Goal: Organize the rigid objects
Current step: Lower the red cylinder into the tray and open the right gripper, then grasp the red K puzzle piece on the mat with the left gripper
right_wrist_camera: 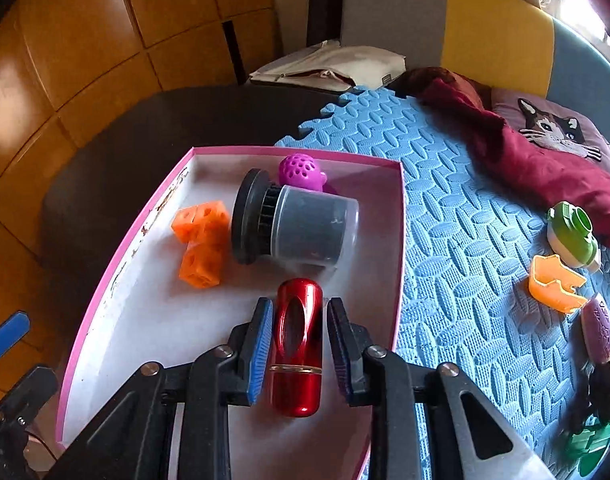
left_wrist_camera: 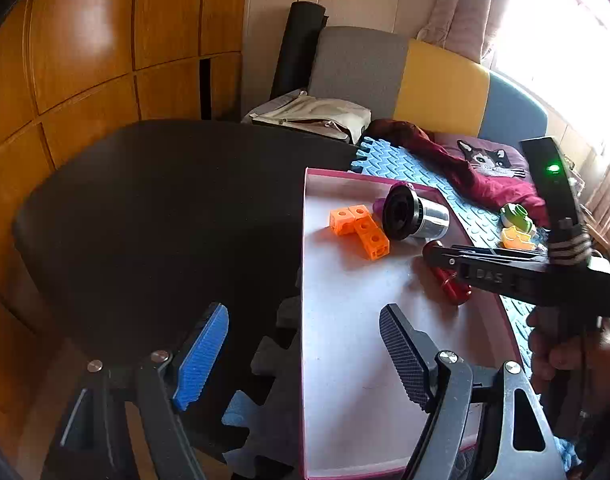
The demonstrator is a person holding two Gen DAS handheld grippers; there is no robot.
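A pink-rimmed box holds orange cube blocks, a black-and-clear cylinder and a purple perforated toy. A red metal capsule lies on the box floor between the fingers of my right gripper. The jaws stand slightly apart from the capsule on both sides. My left gripper is open and empty over the box's left edge.
A blue foam mat right of the box carries a green-and-white toy, an orange cutter shape, a purple item and a green piece. A red cloth lies behind. The box rests partly on a black table.
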